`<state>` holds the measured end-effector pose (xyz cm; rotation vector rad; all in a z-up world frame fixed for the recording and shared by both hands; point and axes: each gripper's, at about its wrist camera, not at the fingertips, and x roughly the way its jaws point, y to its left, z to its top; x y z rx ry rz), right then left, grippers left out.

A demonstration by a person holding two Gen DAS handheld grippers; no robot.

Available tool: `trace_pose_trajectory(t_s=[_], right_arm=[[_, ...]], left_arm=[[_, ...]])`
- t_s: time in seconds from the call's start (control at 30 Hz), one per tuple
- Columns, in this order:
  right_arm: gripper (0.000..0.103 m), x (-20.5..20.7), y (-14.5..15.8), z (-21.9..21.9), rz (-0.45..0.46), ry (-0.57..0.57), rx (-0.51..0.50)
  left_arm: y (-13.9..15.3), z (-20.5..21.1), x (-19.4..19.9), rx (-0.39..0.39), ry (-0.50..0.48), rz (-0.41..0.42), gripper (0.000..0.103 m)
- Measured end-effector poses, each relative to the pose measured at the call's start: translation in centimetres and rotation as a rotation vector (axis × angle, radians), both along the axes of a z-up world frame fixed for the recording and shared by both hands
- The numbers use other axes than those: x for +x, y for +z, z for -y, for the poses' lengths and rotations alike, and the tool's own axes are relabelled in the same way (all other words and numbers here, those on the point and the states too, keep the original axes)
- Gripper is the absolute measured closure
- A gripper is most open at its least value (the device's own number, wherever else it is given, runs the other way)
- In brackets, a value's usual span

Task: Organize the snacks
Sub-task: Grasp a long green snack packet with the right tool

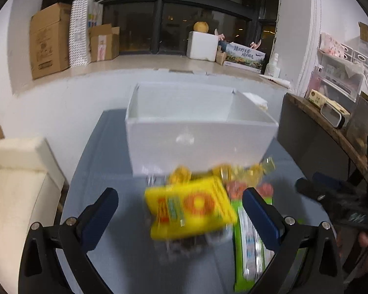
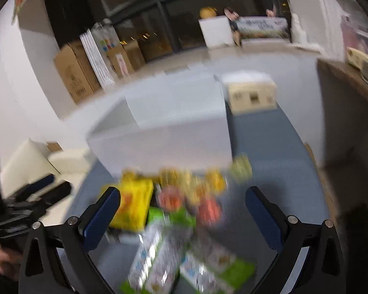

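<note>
My left tool point(image 1: 180, 202) stood wide open with nothing held; the yellow pack point(image 1: 189, 208) lay on the counter point(image 1: 103, 171) between its fingers, untouched as far as the blur let me tell. I judged that closing there could go badly: the pack lay tilted on top of other snacks, so the pads might have pinched a corner and let it slide out on the lift, or dragged the green bar point(image 1: 249, 242) beside the right-hand finger along with it. The white box point(image 1: 198, 137) sat just behind the pile, open-topped and seemingly empty, so a sloppy lift could also have knocked loose pieces against its front wall.

My right tool point(image 2: 182, 203) was just as open and empty, hanging over the same heap, above the red-orange rounds point(image 2: 170, 198) and the silvery-green packs point(image 2: 159, 247). With both tools aimed at one pile and close together, I thought they could collide or grab the same thing. The heavy smear in that view made it hard to tell which snack lay uppermost, so a blind close risked taking two at once.
</note>
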<state>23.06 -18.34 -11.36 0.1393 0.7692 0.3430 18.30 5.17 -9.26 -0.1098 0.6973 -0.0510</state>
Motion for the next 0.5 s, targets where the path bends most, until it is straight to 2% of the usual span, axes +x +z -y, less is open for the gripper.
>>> trace_pose_trajectory(t_s=[0.2, 0.3, 0.43, 0.5], right_arm=[[0.000, -2.9, -3.4, -3.6, -0.053, -0.027, -0.117], [0.000, -2.8, -4.7, -5.3, -0.063, -0.027, -0.186], [0.000, -2.3, -6.5, -6.7, -0.139, -0.023, -0.231], [0.000, -2.4, -7.1, -7.1, -0.141, -0.036, -0.268]], left_arm=[[-1.5, -1.0, -3.8, -0.017, 0.017, -0.035, 0.000], [-1.8, -1.8, -5.0, -0.018, 0.034, -0.043, 0.000], [-1.6, -2.7, -6.0, -0.010, 0.043, -0.038, 0.000], [-1.7, -3.0, -6.1, 0.001, 0.048, -0.041, 0.000]])
